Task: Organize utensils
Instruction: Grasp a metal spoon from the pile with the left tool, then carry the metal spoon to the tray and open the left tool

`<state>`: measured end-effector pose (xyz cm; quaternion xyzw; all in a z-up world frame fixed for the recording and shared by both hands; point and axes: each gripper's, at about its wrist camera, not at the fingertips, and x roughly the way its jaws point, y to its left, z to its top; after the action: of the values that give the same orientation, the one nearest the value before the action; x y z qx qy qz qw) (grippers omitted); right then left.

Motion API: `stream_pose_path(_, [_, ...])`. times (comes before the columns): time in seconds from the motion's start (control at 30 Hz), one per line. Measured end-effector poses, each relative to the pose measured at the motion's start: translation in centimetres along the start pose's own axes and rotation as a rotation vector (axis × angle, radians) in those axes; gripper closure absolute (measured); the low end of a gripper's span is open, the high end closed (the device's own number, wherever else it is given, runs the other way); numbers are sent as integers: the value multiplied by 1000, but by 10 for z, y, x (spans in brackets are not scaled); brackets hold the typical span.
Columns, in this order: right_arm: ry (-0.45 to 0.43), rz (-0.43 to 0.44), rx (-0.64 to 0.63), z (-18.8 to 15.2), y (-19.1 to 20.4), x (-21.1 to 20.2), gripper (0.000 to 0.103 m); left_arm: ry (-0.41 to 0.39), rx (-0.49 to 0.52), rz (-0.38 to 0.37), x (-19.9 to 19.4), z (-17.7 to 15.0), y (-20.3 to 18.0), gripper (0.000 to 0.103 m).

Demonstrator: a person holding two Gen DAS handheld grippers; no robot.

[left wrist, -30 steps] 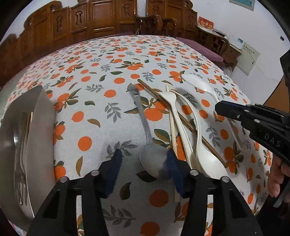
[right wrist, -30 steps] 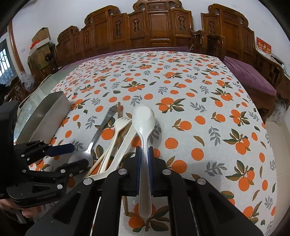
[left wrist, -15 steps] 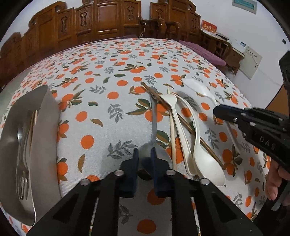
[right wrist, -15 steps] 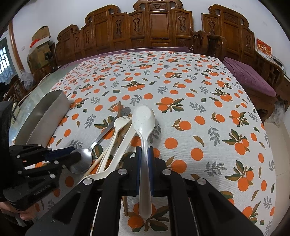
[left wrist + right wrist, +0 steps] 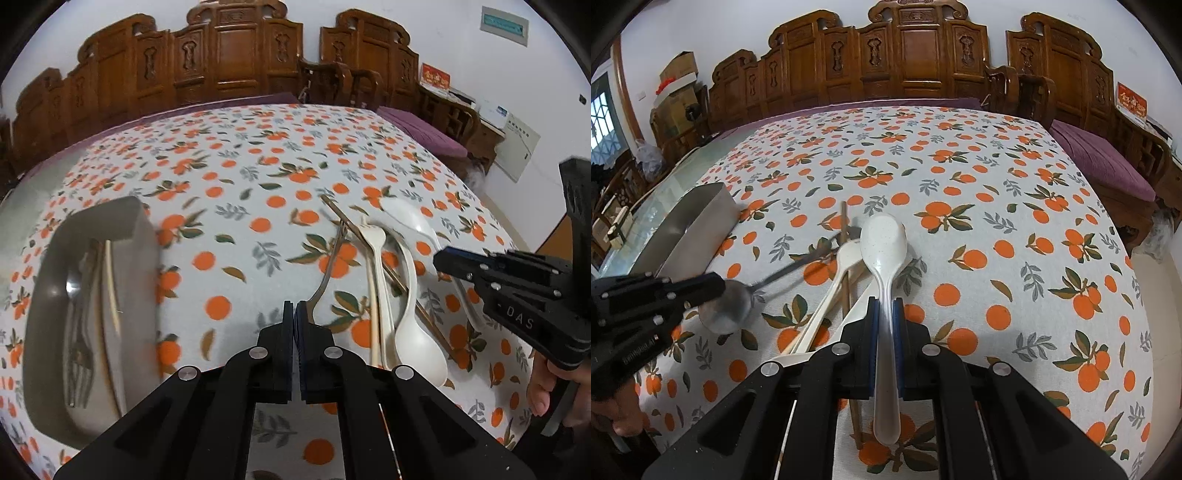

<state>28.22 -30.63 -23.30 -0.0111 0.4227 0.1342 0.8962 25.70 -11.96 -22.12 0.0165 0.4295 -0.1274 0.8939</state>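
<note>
Steel spoon (image 5: 727, 306) is pinched at its bowl by the left gripper (image 5: 294, 314), whose jaws have just been closing on it; its handle slants toward the chopstick (image 5: 845, 254). To its left on the desk (image 5: 997, 206) sits the metal tray (image 5: 144, 258) with a fork (image 5: 79, 369) inside. The right gripper (image 5: 885, 310) is pressed on a white spoon (image 5: 884, 240), just right of the steel one, above a white fork (image 5: 375, 266).
</note>
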Motion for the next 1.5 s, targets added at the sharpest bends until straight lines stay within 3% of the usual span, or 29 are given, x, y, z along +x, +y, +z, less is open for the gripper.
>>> stream_pose_path(0.27, [-15, 25, -20, 3, 11, -3, 94, -66, 5, 56, -27, 10, 17, 102])
stream_pose_path(0.77, [-29, 37, -18, 5, 20, -7, 94, -109, -8, 120, -41, 17, 39, 102])
stream_pose_path(1.13, [-63, 94, -50, 10, 53, -22, 94, -136, -61, 151, -82, 10, 77, 102])
stream_pose_path(1.5, [-82, 151, -98, 11, 90, -31, 94, -123, -112, 244, -92, -4, 115, 102])
